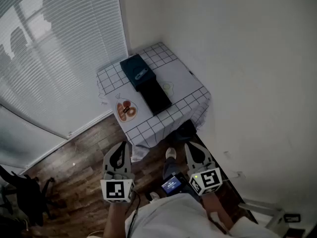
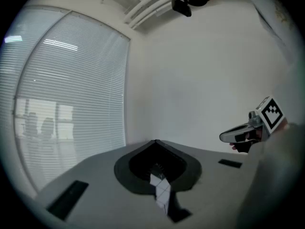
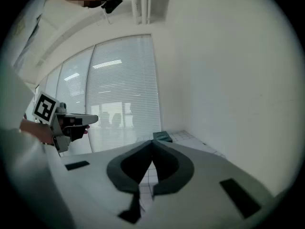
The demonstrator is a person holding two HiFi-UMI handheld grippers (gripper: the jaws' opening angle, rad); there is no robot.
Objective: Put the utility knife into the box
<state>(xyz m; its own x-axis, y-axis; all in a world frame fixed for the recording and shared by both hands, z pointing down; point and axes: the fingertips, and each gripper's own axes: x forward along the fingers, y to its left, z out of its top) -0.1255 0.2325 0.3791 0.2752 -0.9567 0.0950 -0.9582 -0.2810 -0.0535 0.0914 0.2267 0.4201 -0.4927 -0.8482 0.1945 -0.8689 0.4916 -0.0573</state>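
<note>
Head view: the bench, covered with a checked cloth, stands in the room corner. It is well apart from both grippers, which are held low near the person's body above the wooden floor. On the bench a dark teal box lies end to end with a black rectangular piece, possibly its other half. A small pale elongated object on the box's upper face is probably the utility knife. Whether it lies inside an open box or on a closed lid cannot be told at this range. The left gripper has its jaws clenched, tips meeting, with nothing between them; the right gripper is likewise clenched and empty. Judgement: no handling is under way. Either the task is not begun or the knife is already placed.
</note>
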